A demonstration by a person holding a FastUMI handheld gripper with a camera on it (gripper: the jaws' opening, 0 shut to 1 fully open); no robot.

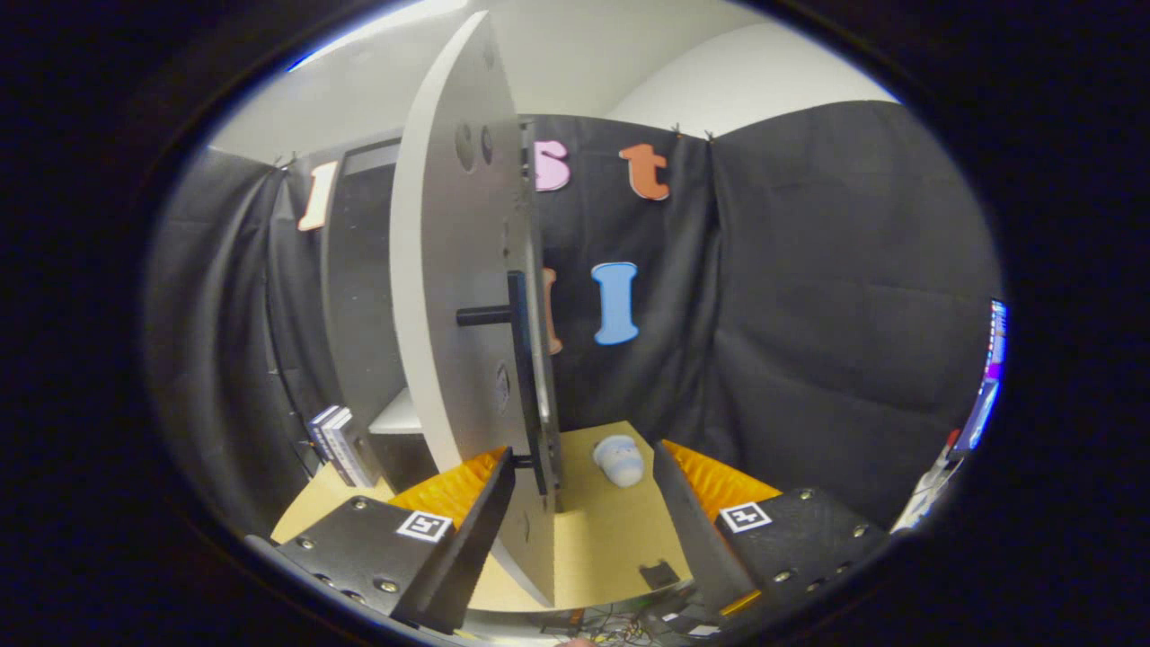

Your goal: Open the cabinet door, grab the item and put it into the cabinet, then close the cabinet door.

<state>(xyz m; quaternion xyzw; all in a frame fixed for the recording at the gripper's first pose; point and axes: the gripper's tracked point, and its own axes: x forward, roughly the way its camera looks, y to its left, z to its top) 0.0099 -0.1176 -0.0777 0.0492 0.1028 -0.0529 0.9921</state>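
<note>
The cabinet door [449, 296] stands swung open, edge-on to the camera, its lower edge reaching down between the fingers. A dark bar handle [518, 377] runs upright along the door's right face, held off it by a short stub. The gripper [584, 472] is spread wide, clamping nothing; the left finger sits just left of the door's lower edge and may touch it, though the view is too warped to be sure. The item, a small pale rounded object [619, 459], lies on the tan table [602, 548] just right of the door, ahead of the fingers and nearer the right one. Left of the door, the cabinet [359, 296] shows a dark interior with a pale shelf [395, 418]. Several upright books [337, 445] stand on the table at the cabinet's near left.
</note>
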